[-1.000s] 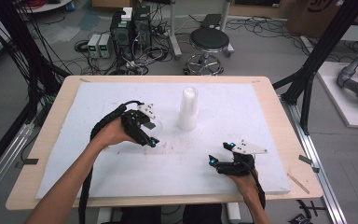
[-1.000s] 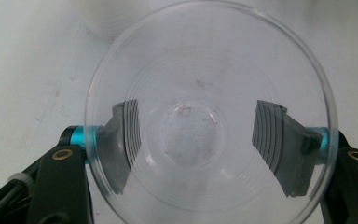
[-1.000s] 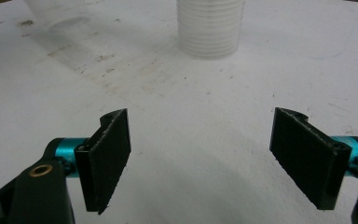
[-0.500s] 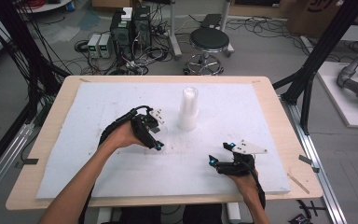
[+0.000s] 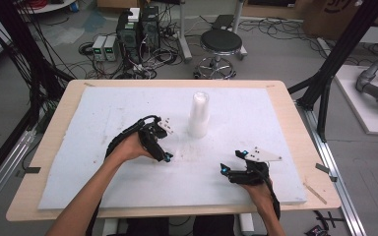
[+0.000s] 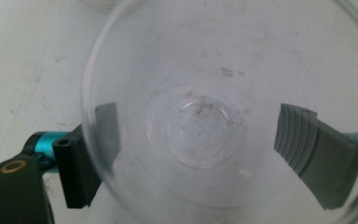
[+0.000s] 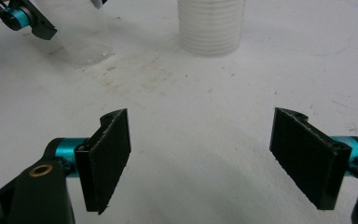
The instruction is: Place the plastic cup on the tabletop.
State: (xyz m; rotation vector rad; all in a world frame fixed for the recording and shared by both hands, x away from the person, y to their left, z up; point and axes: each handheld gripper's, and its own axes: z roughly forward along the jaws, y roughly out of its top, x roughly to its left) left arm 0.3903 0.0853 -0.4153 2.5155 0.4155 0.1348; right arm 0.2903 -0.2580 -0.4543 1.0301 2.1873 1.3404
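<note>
my left gripper (image 5: 163,153) has just been opening: its jaws now stand released on either side of a single clear plastic cup (image 6: 223,116), which sits upright on the white foam board (image 5: 275,118), near a tall stack of clear plastic cups (image 5: 198,114). my right gripper (image 5: 231,167) rests apart, jaws wide, holding nothing.

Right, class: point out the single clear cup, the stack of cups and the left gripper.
single clear cup (image 6: 200,126), left gripper view, on its round base seen from above.
stack of cups (image 5: 198,115), high view, on the side wall of the stack.
left gripper (image 6: 193,140), left gripper view, midway between its fingertips.
</note>
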